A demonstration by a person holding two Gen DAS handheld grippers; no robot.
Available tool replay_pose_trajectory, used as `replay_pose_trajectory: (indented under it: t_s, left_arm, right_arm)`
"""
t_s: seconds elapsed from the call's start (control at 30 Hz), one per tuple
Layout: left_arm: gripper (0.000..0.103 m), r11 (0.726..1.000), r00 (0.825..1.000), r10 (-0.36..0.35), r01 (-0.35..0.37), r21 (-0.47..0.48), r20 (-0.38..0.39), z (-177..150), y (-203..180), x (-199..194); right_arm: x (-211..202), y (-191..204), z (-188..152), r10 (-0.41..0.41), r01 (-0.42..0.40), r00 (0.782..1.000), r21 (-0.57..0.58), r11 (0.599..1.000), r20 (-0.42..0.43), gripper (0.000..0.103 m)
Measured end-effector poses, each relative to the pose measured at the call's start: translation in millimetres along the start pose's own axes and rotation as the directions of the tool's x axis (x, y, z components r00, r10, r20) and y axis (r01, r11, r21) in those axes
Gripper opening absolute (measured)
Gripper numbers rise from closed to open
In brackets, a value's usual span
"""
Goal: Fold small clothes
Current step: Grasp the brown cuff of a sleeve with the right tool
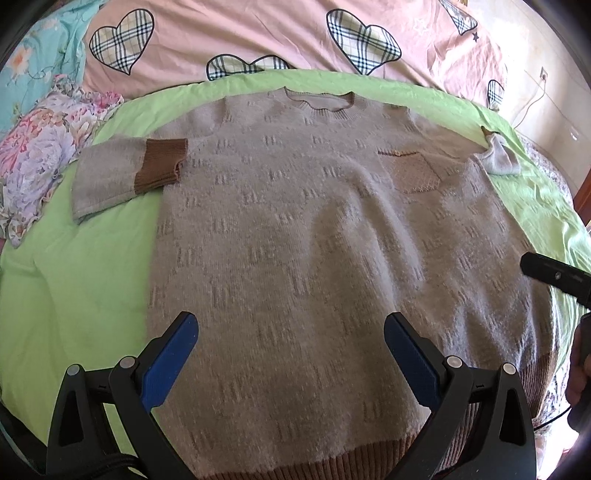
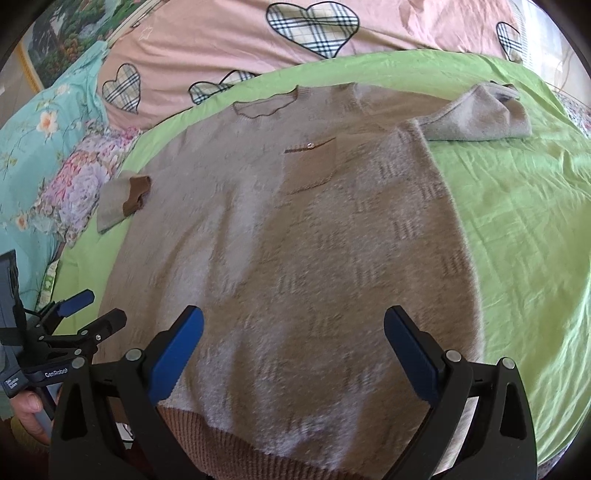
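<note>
sweater (image 1: 295, 221) fuzzy matt knit (ribbed brown hem); green sheet (image 1: 81, 280) smooth creased cloth; gripper pads (image 1: 170, 362) textured blue plastic.

green bedsheet (image 1: 92, 288), pink heart-print quilt (image 1: 258, 33), daylight

Two hand-held grippers, alike in build. Left gripper (image 1: 291, 354): black plastic frame, two black arms forking outward, each ending in a flat blue finger (image 1: 170, 360) with a finely ribbed face. Round silver screws (image 1: 127, 362) at the joints, two per side. Black braided cable at the lower left edge. Right gripper (image 2: 293, 350): same black frame, blue fingers (image 2: 177, 354), silver screw heads (image 2: 453, 356). Seen from the right wrist, white "GenRobot" lettering (image 2: 56, 373) on the left gripper's black body, with a small white label beside it.
</note>
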State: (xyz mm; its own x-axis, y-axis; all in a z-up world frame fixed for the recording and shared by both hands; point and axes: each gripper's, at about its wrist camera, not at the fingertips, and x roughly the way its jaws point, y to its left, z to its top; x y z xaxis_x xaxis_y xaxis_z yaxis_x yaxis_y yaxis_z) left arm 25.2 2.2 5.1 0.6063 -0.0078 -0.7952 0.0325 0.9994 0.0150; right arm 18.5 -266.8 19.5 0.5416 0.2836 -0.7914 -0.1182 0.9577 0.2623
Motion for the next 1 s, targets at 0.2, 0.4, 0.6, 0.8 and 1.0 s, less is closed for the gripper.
replay_pose_trajectory:
  t_s: [0.2, 0.4, 0.6, 0.8, 1.0]
  left_arm:
    - [0.101, 1.000, 1.000, 0.022, -0.022, -0.018, -0.014, 20, 6, 15]
    - [0.101, 0.999, 1.000, 0.029, -0.028, -0.036, 0.009, 45, 14, 25]
    - [0.101, 0.996, 0.999, 0.030, -0.029, -0.084, 0.010, 66, 25, 37]
    - [0.101, 0.994, 0.999, 0.030, -0.034, -0.107, -0.038, 75, 28, 56]
    - [0.101, 0.993, 0.995, 0.043, -0.052, -0.101, -0.091, 78, 23, 79]
  right_arm:
    - [-3, -35, 25, -0.018, 0.015, 0.999, 0.080, 0.997, 0.031, 0.098]
    - [-1, -78, 64, -0.002, -0.008, 0.997, 0.133, 0.991, 0.071, 0.098]
    - [8, -147, 125, -0.090, 0.064, 0.987, 0.189, 0.980, 0.135, 0.090]
    - [32, -230, 182, -0.196, 0.139, 0.962, 0.278, 0.950, 0.189, 0.074]
    - [66, -303, 222, -0.218, 0.138, 0.961, 0.390, 0.911, 0.168, 0.061]
